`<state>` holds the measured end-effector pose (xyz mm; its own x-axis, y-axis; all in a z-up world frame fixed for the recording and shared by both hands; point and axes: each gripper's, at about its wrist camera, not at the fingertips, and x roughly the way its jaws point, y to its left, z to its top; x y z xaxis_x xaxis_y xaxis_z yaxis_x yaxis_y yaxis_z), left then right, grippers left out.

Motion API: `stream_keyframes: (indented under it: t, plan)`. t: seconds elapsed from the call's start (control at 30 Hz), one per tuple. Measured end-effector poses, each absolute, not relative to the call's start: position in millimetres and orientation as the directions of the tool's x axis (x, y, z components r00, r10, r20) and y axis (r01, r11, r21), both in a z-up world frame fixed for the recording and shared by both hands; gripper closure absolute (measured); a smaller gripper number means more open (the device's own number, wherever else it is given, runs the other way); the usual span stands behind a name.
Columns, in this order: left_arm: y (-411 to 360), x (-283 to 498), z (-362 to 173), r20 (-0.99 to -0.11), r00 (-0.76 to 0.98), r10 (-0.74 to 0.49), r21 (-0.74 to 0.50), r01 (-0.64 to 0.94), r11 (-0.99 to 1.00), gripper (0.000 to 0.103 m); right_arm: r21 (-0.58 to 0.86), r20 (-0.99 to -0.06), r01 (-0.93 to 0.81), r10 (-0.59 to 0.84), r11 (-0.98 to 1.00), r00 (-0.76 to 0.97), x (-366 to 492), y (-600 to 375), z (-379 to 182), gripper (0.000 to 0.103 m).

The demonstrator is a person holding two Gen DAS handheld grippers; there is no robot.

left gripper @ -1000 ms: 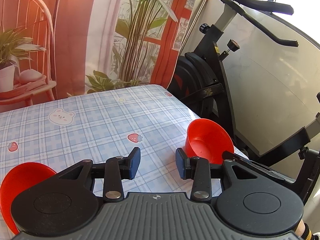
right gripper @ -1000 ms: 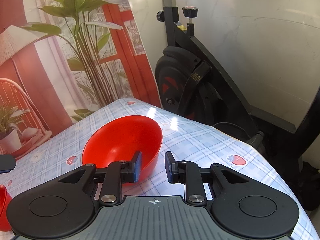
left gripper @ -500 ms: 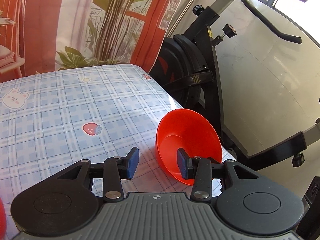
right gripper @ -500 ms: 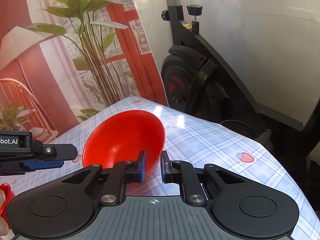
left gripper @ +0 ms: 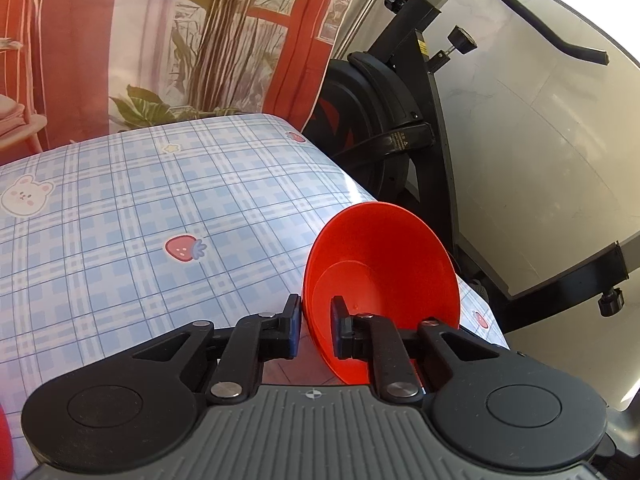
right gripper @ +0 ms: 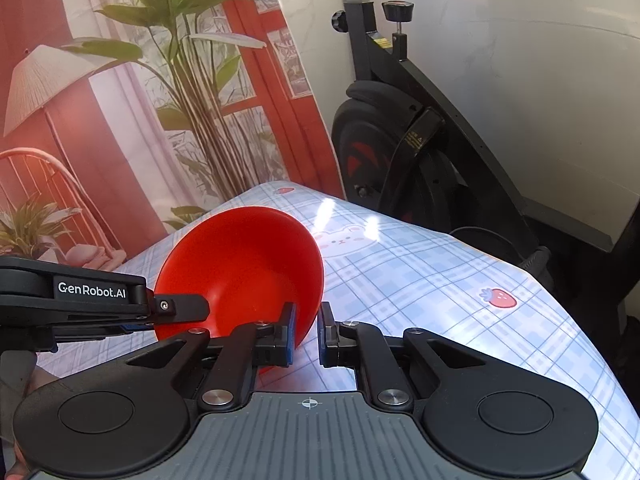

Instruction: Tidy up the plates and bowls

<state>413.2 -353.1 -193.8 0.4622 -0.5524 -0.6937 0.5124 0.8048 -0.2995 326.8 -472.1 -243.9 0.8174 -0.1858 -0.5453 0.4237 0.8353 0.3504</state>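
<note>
A red bowl [left gripper: 380,264] stands tilted on edge over the right part of the plaid table [left gripper: 120,220]. My left gripper [left gripper: 316,320] is shut on its near rim, one pad outside the wall and one inside. In the right wrist view the same bowl [right gripper: 240,264] is pinched at its right rim by my right gripper [right gripper: 306,320], also shut. The left gripper's fingers [right gripper: 180,305] reach in from the left onto the bowl's other side. A sliver of a second red bowl [left gripper: 4,440] shows at the lower left edge.
A black exercise bike [left gripper: 380,120] stands just past the table's right edge [right gripper: 540,292], before a white wall. A printed backdrop [right gripper: 120,120] with plants and a red chair hangs behind the table. The cloth left of the bowl is bare.
My left gripper swung right and down to the bowl and shut on its rim. My right gripper closed on the opposite rim. The bowl now stands steeper on edge.
</note>
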Motion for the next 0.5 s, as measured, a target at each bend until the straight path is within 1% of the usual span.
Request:
stream_keyframes:
  t: [0.17, 0.3, 0.4, 0.5]
  plan:
    - [-327, 396, -178, -0.700, 0.470, -0.538, -0.280, 0.513, 0.812, 0.088, 0.373, -0.528, 0.394, -0.157, 0.840, 0.835, 321, -453, -224, 0.093]
    - [-296, 378, -159, -0.705, 0.481, -0.520, -0.282, 0.483, 0.829, 0.087, 0.386, -0.504, 0.347, -0.119, 0.855, 0.855, 315, -430, -200, 0.094]
    - [-265, 360, -140, -0.676, 0.530, -0.512, -0.283, 0.455, 0.844, 0.087, 0.386, -0.480, 0.301, -0.089, 0.872, 0.873, 311, -407, -179, 0.095]
    - [-232, 344, -125, -0.668, 0.553, -0.498, -0.300, 0.412, 0.860, 0.087, 0.388, -0.459, 0.252, -0.051, 0.886, 0.887, 309, -380, -159, 0.095]
